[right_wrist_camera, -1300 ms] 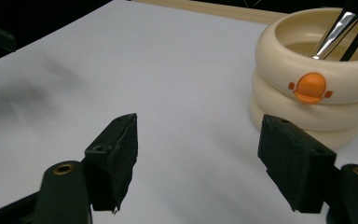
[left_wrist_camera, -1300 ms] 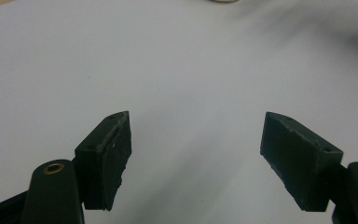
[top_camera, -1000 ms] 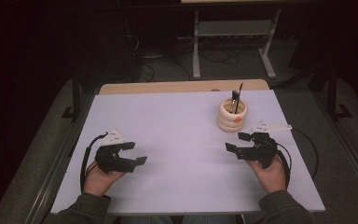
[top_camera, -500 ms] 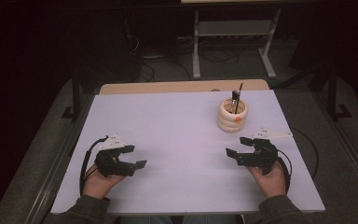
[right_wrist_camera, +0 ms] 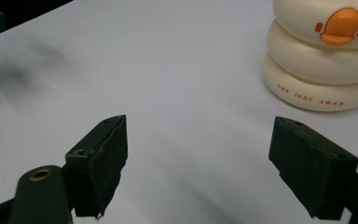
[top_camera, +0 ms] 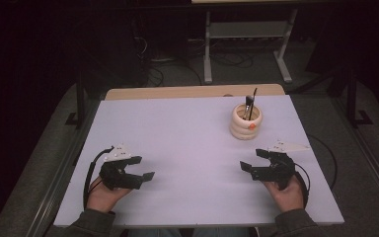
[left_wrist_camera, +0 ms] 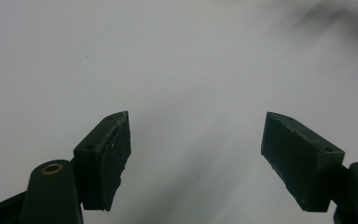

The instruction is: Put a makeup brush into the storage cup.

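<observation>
Two grippers rest near my worktop's front edge, left gripper and right gripper, both gaping with nothing between the jaws; the right has just been opening. Nearest the right one, toward the far right corner, stands an upright, ribbed cream holder with dark brushes leaning out. My right gripper view reveals its glossy rings, an orange emblem and small lettering.

Cream ribbed holder with orange emblem, black brushes, pale lilac-white table, black fingers.
</observation>
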`<act>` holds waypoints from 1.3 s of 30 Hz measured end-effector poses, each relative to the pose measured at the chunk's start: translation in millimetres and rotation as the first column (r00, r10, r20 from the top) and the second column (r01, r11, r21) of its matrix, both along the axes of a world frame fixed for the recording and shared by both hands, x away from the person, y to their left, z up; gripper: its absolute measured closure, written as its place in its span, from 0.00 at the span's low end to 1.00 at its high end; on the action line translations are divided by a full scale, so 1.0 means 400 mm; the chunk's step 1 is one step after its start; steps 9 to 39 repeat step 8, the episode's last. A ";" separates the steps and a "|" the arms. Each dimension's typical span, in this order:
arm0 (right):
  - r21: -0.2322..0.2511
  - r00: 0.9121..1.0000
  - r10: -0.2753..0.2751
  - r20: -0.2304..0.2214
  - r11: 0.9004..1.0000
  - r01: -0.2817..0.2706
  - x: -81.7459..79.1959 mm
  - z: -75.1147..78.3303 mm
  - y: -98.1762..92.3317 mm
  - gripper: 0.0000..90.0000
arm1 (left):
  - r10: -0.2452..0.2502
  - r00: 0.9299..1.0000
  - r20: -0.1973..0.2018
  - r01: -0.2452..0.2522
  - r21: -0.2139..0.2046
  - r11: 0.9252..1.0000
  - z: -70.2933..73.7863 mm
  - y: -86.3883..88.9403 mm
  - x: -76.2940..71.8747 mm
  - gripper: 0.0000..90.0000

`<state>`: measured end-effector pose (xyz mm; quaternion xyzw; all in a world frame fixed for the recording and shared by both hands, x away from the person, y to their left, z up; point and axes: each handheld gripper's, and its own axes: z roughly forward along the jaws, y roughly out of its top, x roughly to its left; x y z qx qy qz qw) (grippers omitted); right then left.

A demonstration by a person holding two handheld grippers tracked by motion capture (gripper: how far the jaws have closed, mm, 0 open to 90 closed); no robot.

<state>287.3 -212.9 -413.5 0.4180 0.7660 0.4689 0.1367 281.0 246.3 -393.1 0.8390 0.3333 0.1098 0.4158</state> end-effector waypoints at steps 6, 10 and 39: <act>0.001 1.000 0.001 0.006 1.000 -0.001 -0.004 -0.006 -0.004 0.20 | -0.006 1.000 -0.010 0.006 0.005 1.000 -0.004 -0.005 0.001 0.26; 0.010 1.000 0.000 0.006 1.000 0.000 -0.003 -0.007 -0.007 0.20 | -0.006 1.000 -0.006 0.006 0.002 1.000 -0.004 -0.004 0.003 0.26; 0.010 1.000 0.000 0.006 1.000 0.000 -0.003 -0.007 -0.007 0.20 | -0.006 1.000 -0.006 0.006 0.002 1.000 -0.004 -0.004 0.003 0.26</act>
